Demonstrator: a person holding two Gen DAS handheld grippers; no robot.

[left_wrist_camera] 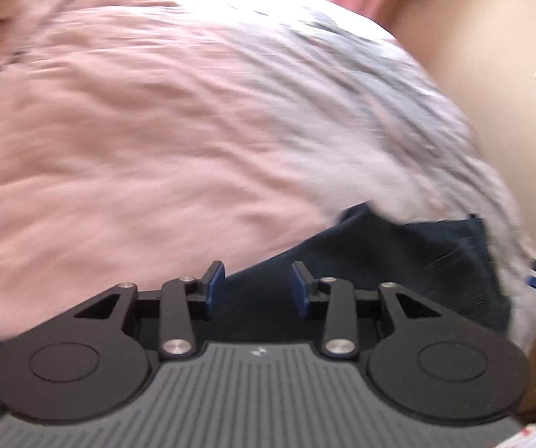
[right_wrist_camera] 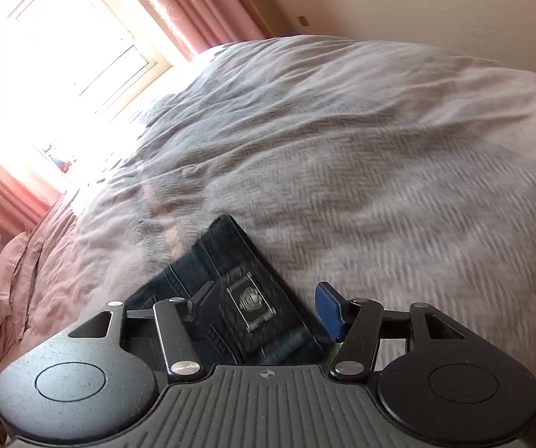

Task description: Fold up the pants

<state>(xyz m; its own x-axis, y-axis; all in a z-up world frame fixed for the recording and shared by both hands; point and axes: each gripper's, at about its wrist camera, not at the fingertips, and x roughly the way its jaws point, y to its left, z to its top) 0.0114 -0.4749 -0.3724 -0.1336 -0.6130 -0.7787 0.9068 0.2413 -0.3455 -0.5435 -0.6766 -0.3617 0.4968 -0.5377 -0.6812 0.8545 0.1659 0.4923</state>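
Observation:
Dark blue jeans (left_wrist_camera: 398, 261) lie on the bed near its right edge in the left wrist view, which is motion-blurred. My left gripper (left_wrist_camera: 258, 285) hovers over their near edge, jaws open, with no cloth pinched between the blue pads (left_wrist_camera: 215, 283). In the right wrist view the jeans' waistband (right_wrist_camera: 208, 280) with a black belt and a clear buckle (right_wrist_camera: 251, 304) lies between the fingers of my right gripper (right_wrist_camera: 264, 306). Those jaws stand wide and open, and the right blue pad (right_wrist_camera: 329, 311) is clear of the belt.
The bed carries a rumpled cover, pink (left_wrist_camera: 118, 130) on one half and grey-white (right_wrist_camera: 380, 168) on the other. A bright window (right_wrist_camera: 62, 56) with pink curtains (right_wrist_camera: 200, 11) stands beyond it. A cream wall (left_wrist_camera: 492, 37) runs close along the bed's side.

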